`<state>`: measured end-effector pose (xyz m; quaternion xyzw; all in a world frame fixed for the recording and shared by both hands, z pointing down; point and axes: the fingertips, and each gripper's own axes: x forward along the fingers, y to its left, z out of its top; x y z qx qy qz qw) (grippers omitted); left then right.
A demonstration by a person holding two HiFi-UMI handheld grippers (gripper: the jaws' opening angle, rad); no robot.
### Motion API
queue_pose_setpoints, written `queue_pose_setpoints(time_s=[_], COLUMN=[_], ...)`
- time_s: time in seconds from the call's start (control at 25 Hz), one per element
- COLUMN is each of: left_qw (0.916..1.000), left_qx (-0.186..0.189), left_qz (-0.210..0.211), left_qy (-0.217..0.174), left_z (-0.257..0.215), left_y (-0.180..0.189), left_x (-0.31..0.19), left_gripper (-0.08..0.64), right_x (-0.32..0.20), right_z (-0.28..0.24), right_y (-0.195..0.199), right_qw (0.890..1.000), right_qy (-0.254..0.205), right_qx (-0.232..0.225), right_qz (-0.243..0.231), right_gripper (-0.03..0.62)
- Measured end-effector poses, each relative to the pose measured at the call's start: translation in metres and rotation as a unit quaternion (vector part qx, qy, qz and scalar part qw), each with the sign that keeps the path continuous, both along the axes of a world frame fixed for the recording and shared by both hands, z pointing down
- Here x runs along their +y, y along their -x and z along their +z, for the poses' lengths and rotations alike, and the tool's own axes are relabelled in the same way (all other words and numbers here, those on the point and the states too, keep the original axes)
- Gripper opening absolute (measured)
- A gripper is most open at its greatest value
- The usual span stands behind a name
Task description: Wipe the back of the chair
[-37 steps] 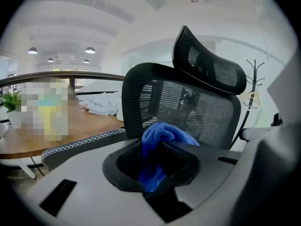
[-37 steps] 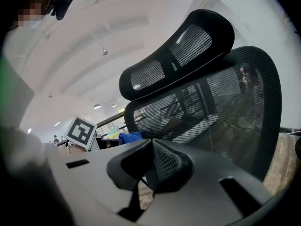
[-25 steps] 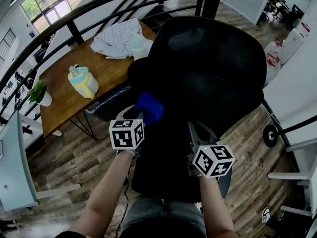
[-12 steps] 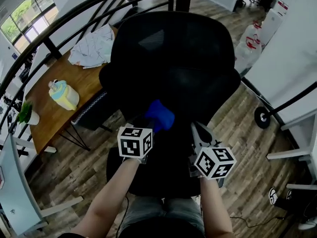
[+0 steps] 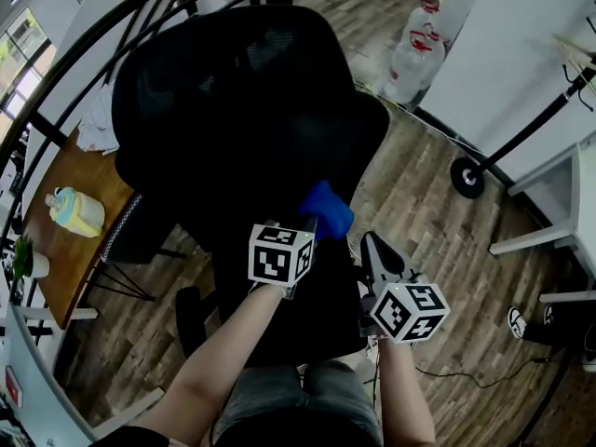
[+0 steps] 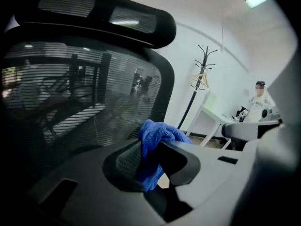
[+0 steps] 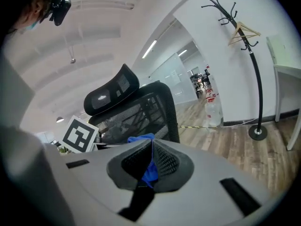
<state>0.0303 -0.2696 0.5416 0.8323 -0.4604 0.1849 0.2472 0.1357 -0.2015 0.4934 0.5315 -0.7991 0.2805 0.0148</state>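
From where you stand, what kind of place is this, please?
Most likely an office: a black mesh office chair, a wooden table beside it, and a coat stand by the white wall.

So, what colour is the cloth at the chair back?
Blue cloth, clearest in the left gripper view.

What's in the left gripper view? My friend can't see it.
The left gripper pinches a blue cloth in front of a black mesh chair back, with the headrest above. Farther off, a coat rack stands by a white wall.
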Motion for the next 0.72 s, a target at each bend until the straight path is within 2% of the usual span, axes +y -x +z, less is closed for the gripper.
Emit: queue_pose_setpoints(time_s=[0.16, 0.36, 0.72], left_qw=[0.9994, 0.9990, 0.9992], left_qx=[-0.001, 0.002, 0.002], left_qz=[0.033, 0.043, 0.030], left_qy=[0.013, 0.015, 0.025], left_z=[0.016, 0.022, 0.030], left_y=[-0.041, -0.072, -0.062], left_x=[-0.004, -0.021, -0.034], left_gripper=[0.084, 0.084, 0.084], right_x=[0.010, 0.005, -0.006], right_z=[0.015, 0.024, 0.034], right_y=[-0.024, -0.037, -0.028], right_qw=[1.000, 0.999, 0.999], right_qy=[0.016, 0.020, 0.034], right_qx=[-0.002, -0.006, -0.011], right_qz=[0.025, 0.028, 0.018], right_gripper=[0.028, 0.028, 0.028])
